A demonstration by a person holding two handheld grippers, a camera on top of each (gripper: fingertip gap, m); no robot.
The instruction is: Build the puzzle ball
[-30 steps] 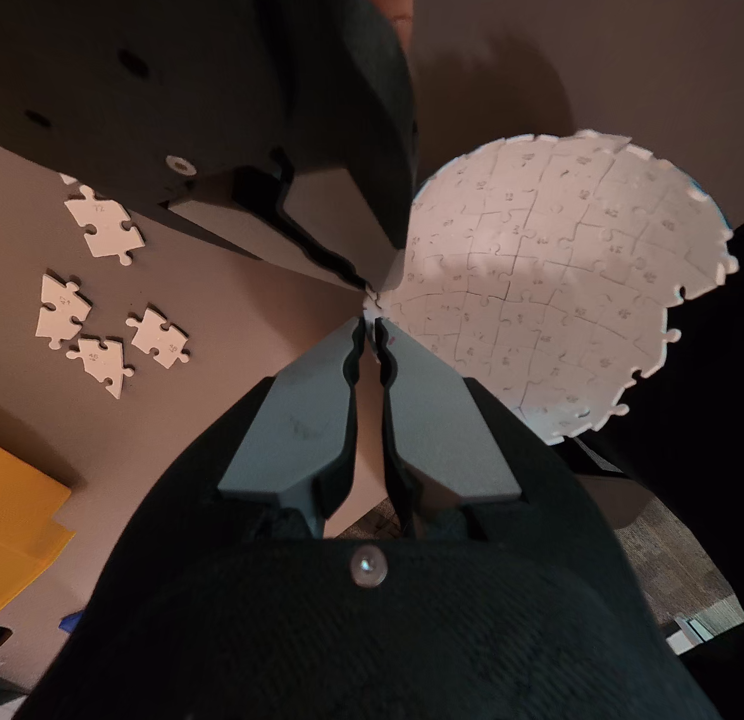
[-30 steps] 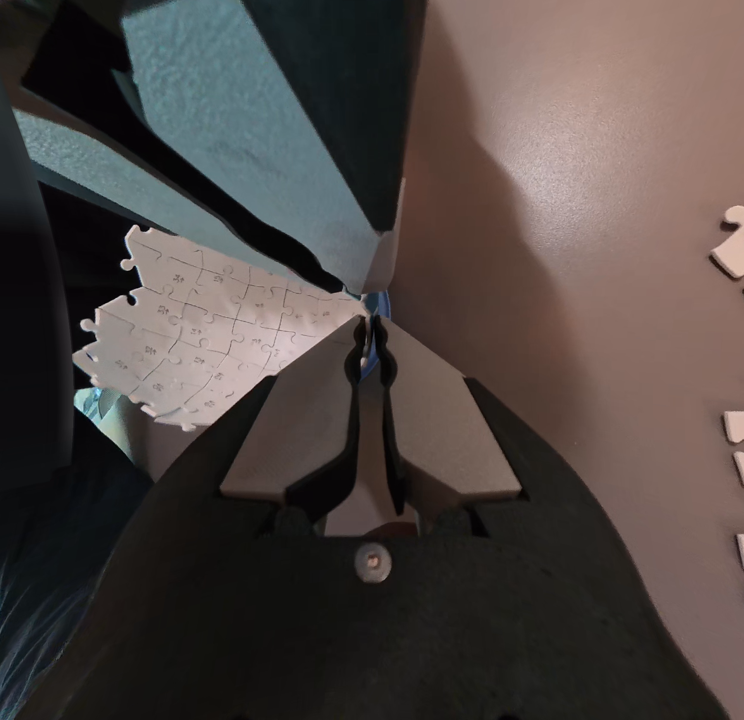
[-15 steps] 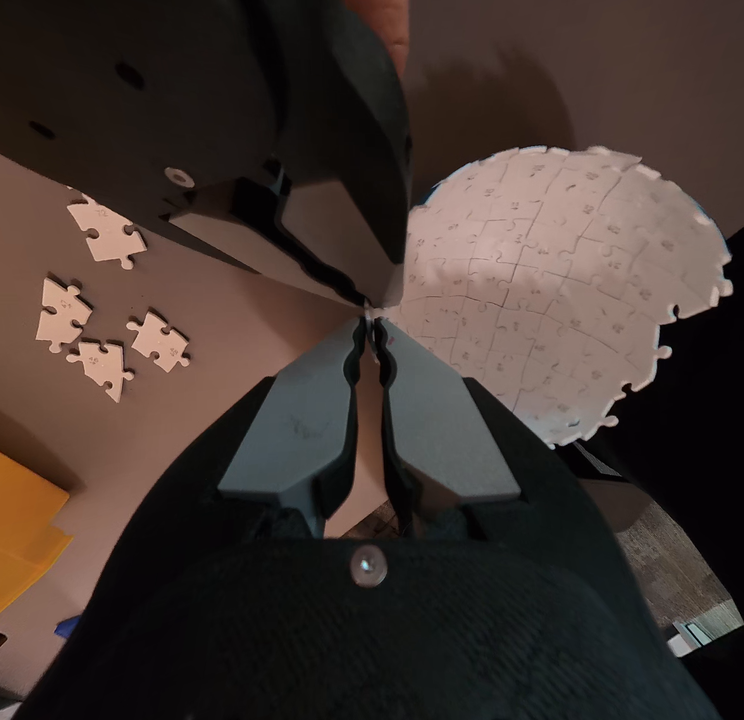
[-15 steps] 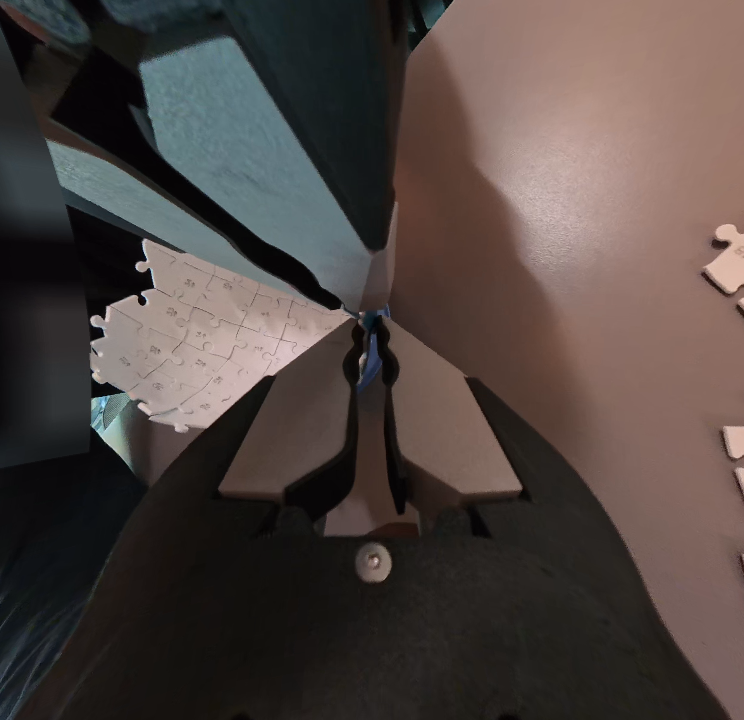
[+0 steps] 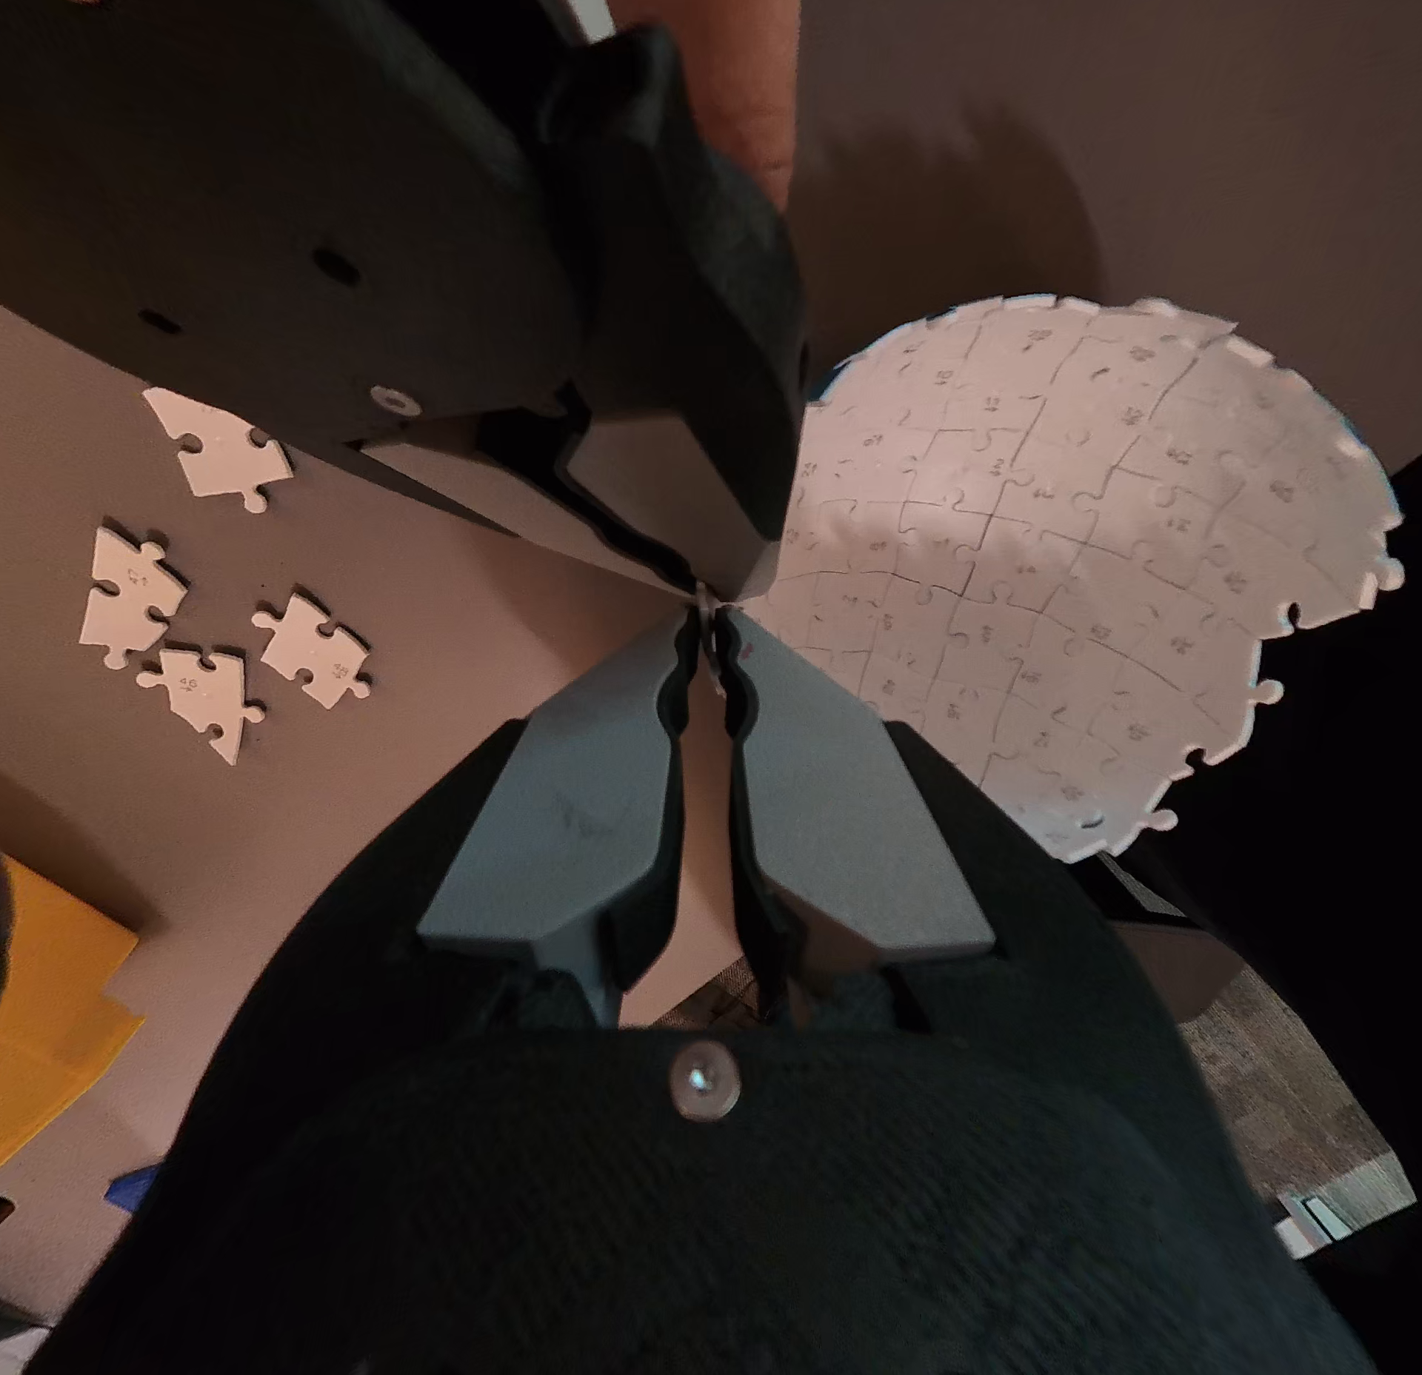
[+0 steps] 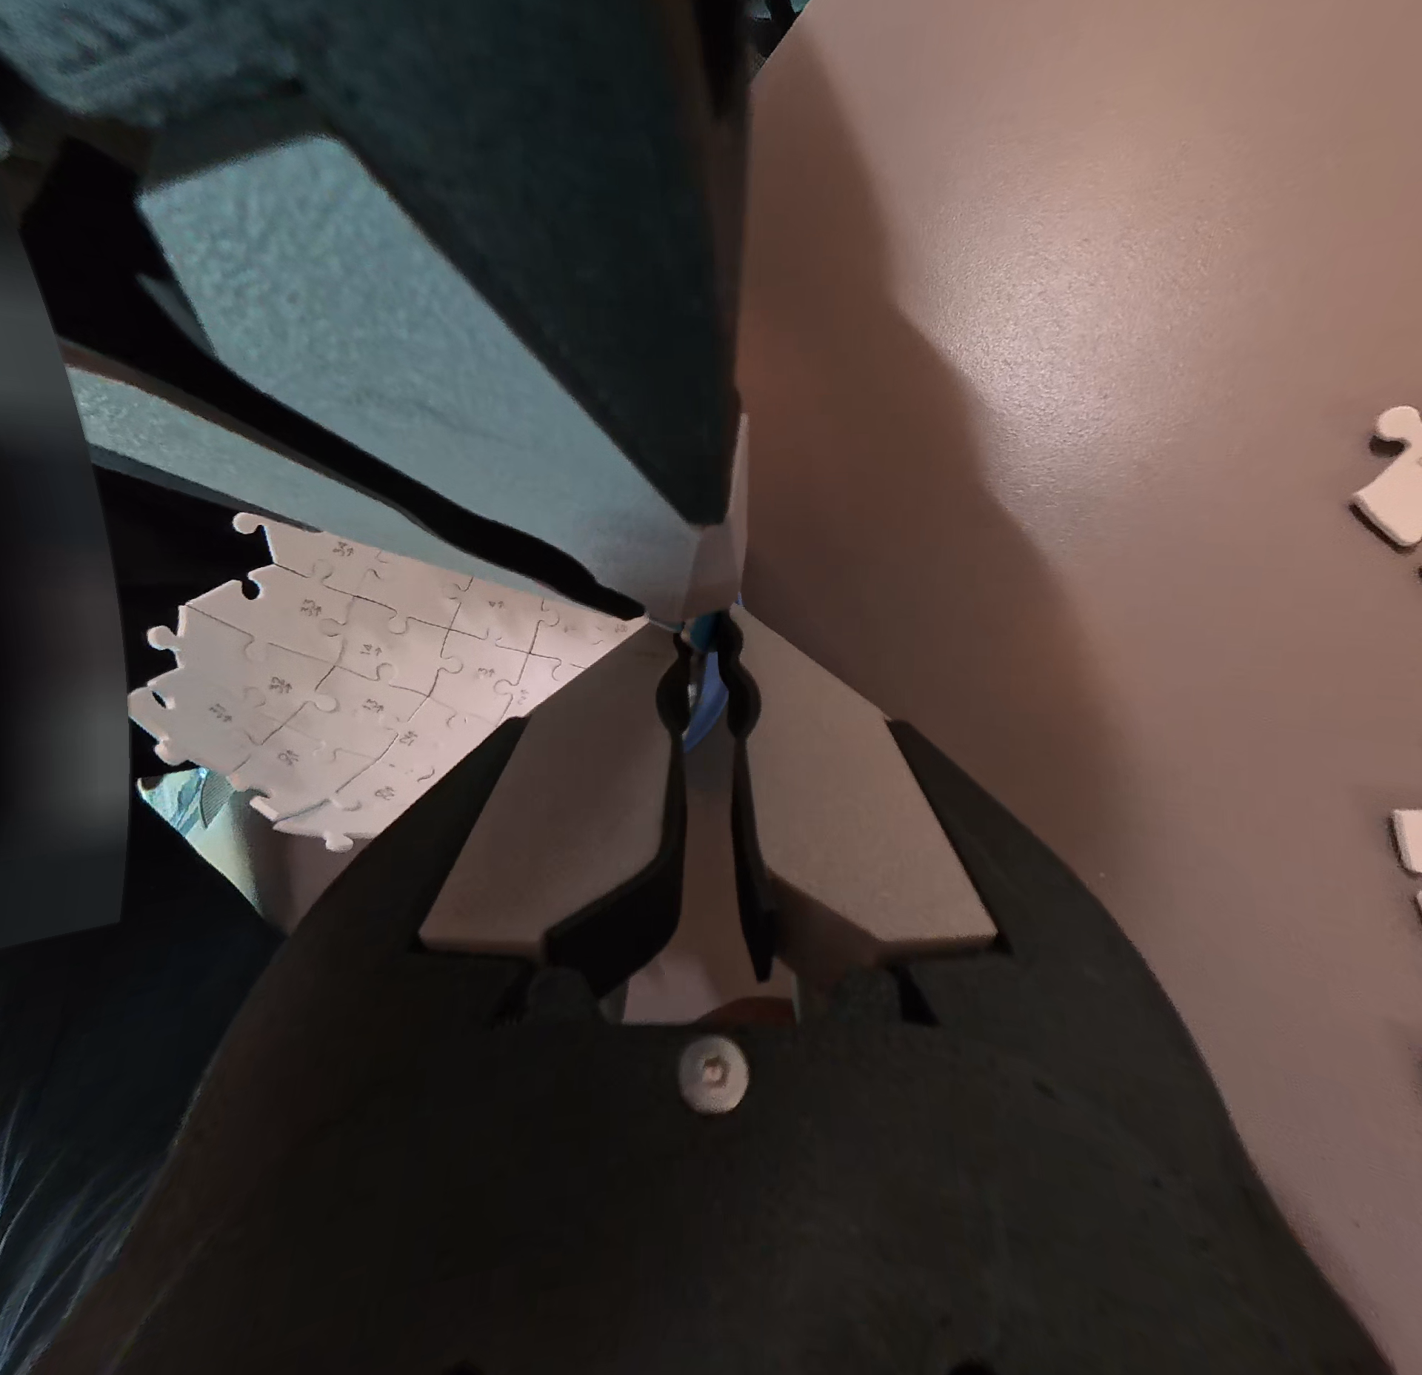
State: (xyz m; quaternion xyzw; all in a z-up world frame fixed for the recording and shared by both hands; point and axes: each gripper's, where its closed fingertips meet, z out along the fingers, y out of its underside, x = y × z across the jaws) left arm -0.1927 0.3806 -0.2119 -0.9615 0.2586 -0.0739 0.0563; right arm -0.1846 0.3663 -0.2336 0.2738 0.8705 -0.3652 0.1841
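Left gripper and right gripper meet tip-to-tip, fingers closed.

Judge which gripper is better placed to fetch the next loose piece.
Neither is free: both grip the partial puzzle ball rim. Once released, probably the right gripper: its body overhangs the loose pieces.

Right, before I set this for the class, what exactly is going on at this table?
A person is building a puzzle ball with two hand-held grippers. The left gripper and the right gripper meet tip to tip, both shut at the edge of the half-built white shell, held above the table. What each pinches there is too hidden to tell. The shell's rim is jagged and unfinished. Four loose pieces lie on the table, not yet fitted.
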